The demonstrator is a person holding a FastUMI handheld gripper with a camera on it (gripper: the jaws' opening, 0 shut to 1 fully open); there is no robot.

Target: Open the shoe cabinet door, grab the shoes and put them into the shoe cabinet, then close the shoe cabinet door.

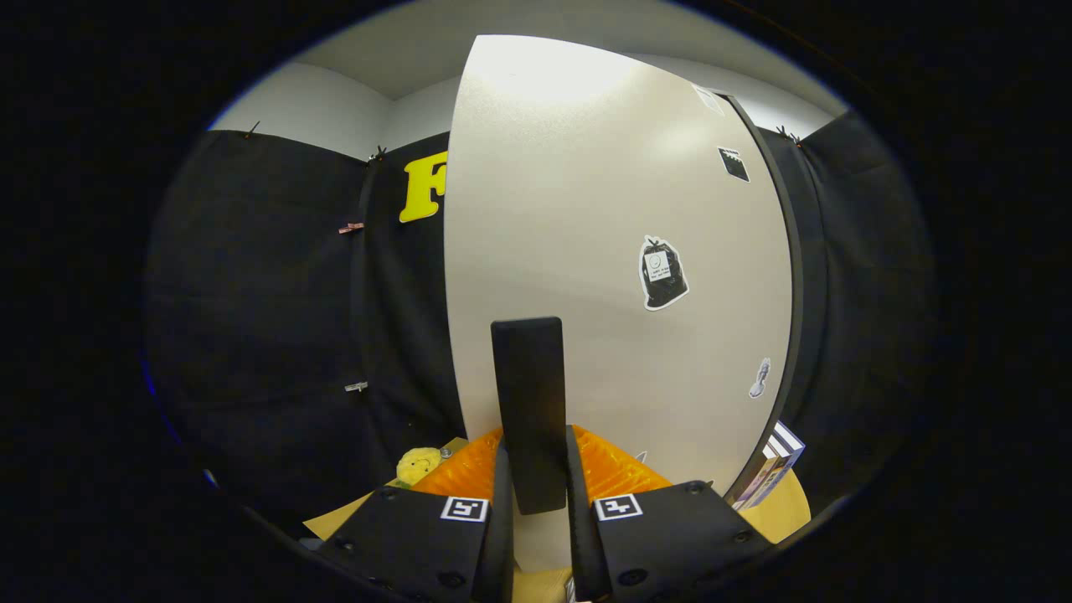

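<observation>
I have the gripper point(536, 494) clamped on the black handle point(528, 402) of the shoe cabinet door point(620, 209), both fingers point(501, 511) pressing it. An orange ribbed thing point(615, 473) lies just behind, a yellow plush toy point(417, 463) nearby.

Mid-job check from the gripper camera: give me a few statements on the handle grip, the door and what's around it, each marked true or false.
1. The gripper has both fingers pressed on the dark handle. True.
2. The cabinet door bears no stickers. False: several are stuck on it.
3. A yellow plush toy lies left of the fingers. True.
4. The handle lies horizontally. False: it stands upright between the fingers.
</observation>
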